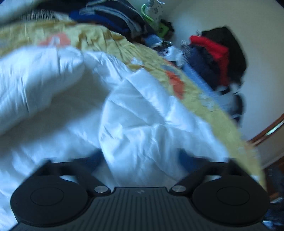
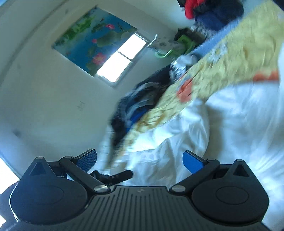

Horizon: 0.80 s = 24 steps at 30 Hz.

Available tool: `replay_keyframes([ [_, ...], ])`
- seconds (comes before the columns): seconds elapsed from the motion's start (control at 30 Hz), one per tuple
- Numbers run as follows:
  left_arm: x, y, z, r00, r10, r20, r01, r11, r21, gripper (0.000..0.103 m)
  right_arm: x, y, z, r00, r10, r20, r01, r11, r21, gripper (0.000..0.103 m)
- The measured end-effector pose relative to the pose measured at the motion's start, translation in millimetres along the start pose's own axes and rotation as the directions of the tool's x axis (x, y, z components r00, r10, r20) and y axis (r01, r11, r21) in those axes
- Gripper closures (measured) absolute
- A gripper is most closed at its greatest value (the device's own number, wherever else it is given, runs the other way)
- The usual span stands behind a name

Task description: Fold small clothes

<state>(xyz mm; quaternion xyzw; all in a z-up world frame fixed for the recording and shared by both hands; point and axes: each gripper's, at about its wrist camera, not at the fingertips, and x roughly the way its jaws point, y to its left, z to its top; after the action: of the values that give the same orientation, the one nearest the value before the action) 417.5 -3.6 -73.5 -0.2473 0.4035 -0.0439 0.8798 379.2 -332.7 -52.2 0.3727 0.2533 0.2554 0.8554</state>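
A white garment [image 1: 134,113] lies crumpled on a yellow bedspread [image 1: 99,39] and fills most of the left wrist view. My left gripper [image 1: 140,158] is open, with a fold of the white cloth lying between its blue pads [image 1: 184,160]. My right gripper [image 2: 140,160] is open and empty, tilted, with the white garment [image 2: 177,147] just ahead of its blue pads [image 2: 192,160]. Both views are blurred by motion.
A pile of dark, blue and red clothes [image 1: 213,58] lies along the bedspread's far edge, with a green hanger [image 1: 147,14] by the wall. It also shows in the right wrist view [image 2: 142,104], below a window [image 2: 122,56] and a flower picture [image 2: 92,37].
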Motion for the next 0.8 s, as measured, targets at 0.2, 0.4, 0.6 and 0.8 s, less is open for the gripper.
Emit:
replay_keyframes([
  [0.2,-1.9,-21.3,5.9,0.996,0.054,-0.074,-0.044,0.991,0.128,0.089,-5.7,23.1,3.8,0.981,-0.194,0.004,0.191,0.963,-0.189,0.002],
  [0.4,-23.2,-25.9,-3.3,0.977,0.201,0.067,-0.212,0.913,0.35,0.089,-2.2,11.0,6.4,0.977,-0.207,-0.052,0.197,0.968,-0.159,0.001],
  [0.6,-12.1,-18.5,-14.5,0.989,0.14,-0.035,-0.117,0.922,0.37,0.033,25.4,2.5,-10.5,0.953,-0.254,-0.166,0.227,0.96,-0.165,0.001],
  [0.8,-15.1,-16.3,-26.7,0.989,0.15,0.012,-0.142,0.899,0.413,0.01,49.3,8.0,-41.1,0.94,-0.254,-0.229,0.199,0.951,-0.238,0.029],
])
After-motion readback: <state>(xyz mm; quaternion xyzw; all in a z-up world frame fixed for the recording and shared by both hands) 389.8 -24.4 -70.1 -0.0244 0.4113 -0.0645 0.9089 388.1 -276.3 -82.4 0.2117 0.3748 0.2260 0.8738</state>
